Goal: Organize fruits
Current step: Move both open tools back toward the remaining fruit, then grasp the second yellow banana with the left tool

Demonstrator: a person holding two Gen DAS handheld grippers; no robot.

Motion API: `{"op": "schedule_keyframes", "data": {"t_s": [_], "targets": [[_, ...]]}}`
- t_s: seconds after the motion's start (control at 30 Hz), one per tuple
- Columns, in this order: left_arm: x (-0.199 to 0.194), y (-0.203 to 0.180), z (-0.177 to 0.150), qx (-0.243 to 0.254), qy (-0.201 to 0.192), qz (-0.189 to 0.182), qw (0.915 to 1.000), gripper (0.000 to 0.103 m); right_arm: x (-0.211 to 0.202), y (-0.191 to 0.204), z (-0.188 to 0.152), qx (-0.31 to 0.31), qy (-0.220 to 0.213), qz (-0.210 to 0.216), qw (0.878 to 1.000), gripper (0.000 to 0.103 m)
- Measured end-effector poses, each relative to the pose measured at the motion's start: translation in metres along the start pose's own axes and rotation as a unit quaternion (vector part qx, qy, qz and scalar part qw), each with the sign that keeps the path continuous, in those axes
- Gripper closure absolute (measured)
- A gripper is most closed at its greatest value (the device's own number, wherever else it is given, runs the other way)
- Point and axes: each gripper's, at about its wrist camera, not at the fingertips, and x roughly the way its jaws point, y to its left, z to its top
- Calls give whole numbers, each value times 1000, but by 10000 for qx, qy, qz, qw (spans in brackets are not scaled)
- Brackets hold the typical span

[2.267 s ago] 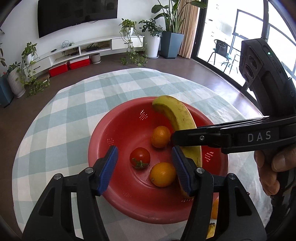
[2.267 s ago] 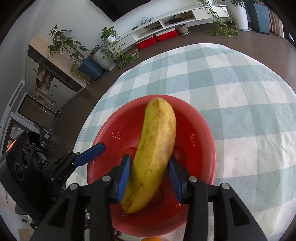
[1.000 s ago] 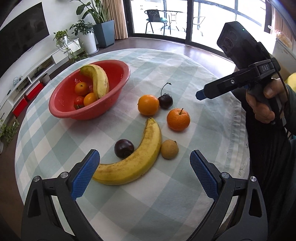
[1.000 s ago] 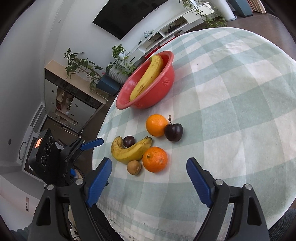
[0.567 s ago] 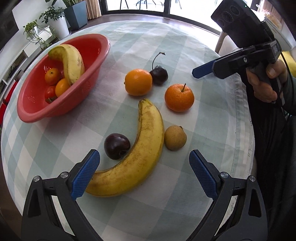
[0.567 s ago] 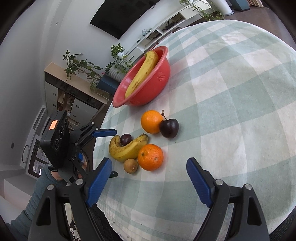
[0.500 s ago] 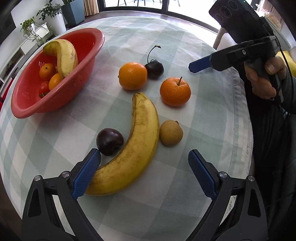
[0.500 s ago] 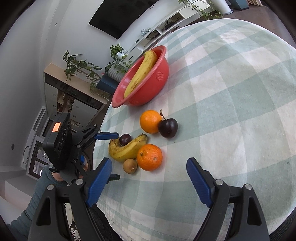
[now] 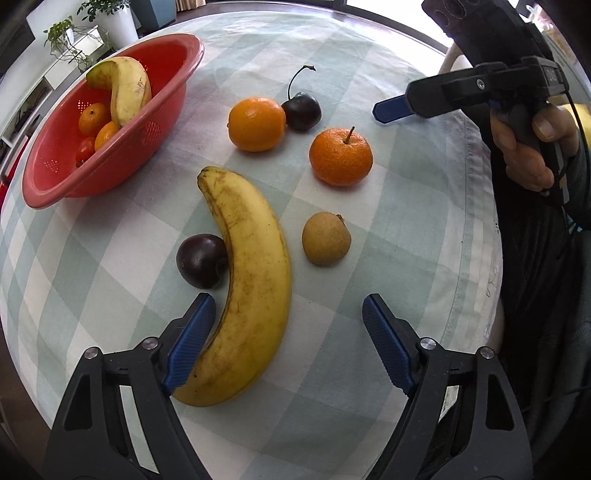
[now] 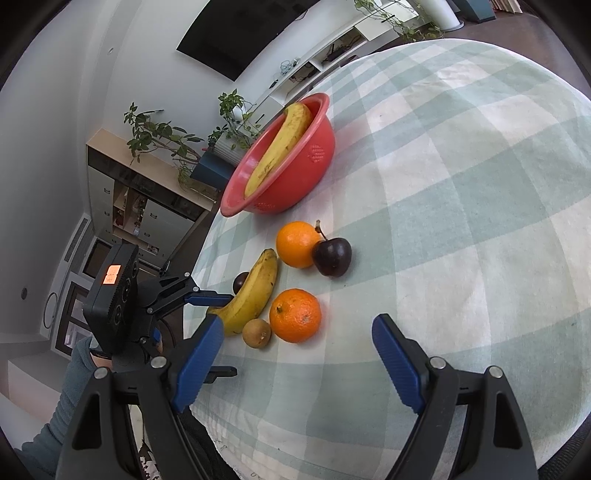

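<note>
White walls w/ a dark flat TV (image 10: 240, 40) mounted above a long low white media unit (image 10: 328, 48). Dark brown floor (image 10: 517, 27). Leafy potted plants (image 10: 162, 136) atop a wood-topped cabinet (image 10: 144, 195) w/ glass-front shelves (contents too small to tell). White planter (image 9: 120, 22) by the unit. Bright daylight from a window (image 9: 388, 3) at far side.

A round table wears a pale green and white checked cloth (image 9: 369, 229). On it sit a red colander (image 9: 122, 155), a brown-freckled yellow banana (image 9: 255, 280), two bright orange fruits (image 9: 256, 123), a tan-brown fruit (image 9: 325, 239), and two dark purple, nearly black fruits (image 9: 201, 260). Both black grippers have blue pads (image 9: 190, 339).
</note>
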Motion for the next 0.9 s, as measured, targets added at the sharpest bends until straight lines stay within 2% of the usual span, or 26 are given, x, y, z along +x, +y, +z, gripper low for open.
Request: {"op": "schedule_keyframes", "data": {"t_s": [0.07, 0.13, 0.2, 0.23, 0.3, 0.43, 0.6, 0.77, 0.9], "targets": [[0, 6, 3, -159, 31, 9, 9999, 30, 0, 0, 0, -5, -4, -1, 10000, 18], [-2, 10, 3, -276, 48, 162, 9995, 42, 0, 0, 0, -2, -10, -3, 10000, 18], [-8, 20, 2, -550, 26, 222, 9982, 60, -1, 0, 0, 8, -15, -1, 10000, 18], [-13, 28, 1, -675, 10, 232, 9975, 64, -1, 0, 0, 12, -20, 1, 10000, 18], [-15, 32, 0, -788, -5, 197, 9967, 64, 0, 1, 0, -2, -30, -6, 10000, 18], [-16, 26, 1, -607, 153, 486, 9969, 64, 0, 2, -1, -15, -33, -8, 10000, 18], [-13, 16, 3, -592, 262, 674, 9956, 62, -1, 3, -1, -52, -33, -14, 10000, 19], [-17, 5, 5, -577, 250, 937, 9936, 67, -1, 4, -2, -89, -19, -41, 9999, 19], [-18, -8, 5, -608, 83, 1061, 9925, 70, 1, 6, -3, -177, 1, -99, 9998, 20]]}}
